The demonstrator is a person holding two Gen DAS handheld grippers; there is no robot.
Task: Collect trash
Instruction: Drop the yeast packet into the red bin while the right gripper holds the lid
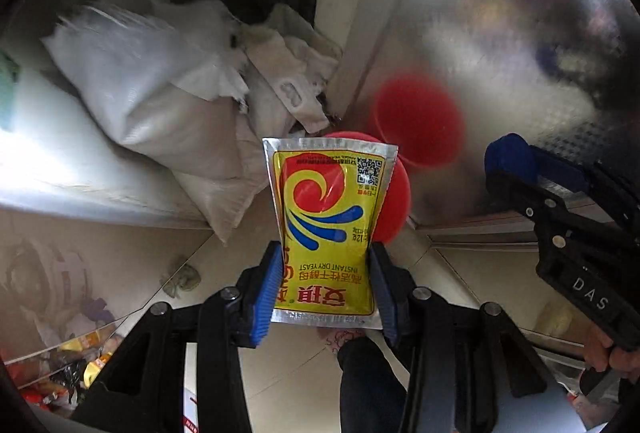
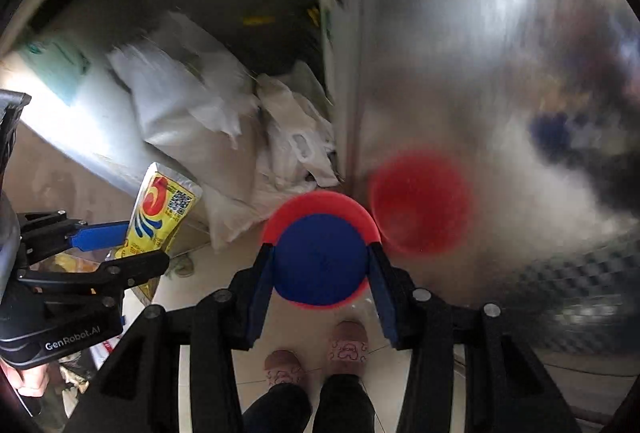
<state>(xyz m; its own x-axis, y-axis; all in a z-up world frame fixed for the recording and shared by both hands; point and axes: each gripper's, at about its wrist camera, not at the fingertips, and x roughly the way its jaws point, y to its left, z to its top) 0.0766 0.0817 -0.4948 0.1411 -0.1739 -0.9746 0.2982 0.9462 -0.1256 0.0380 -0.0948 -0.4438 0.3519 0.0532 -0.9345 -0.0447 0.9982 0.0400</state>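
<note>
Left gripper [image 1: 326, 273] is clamping the yellow yeast packet [image 1: 330, 225] by its side edges, upright and off the floor, left of the red bowl [image 2: 320, 249], which the right gripper [image 2: 320, 269] is pinching across its blue-bottomed body, both apparently for carrying to disposal.
</note>
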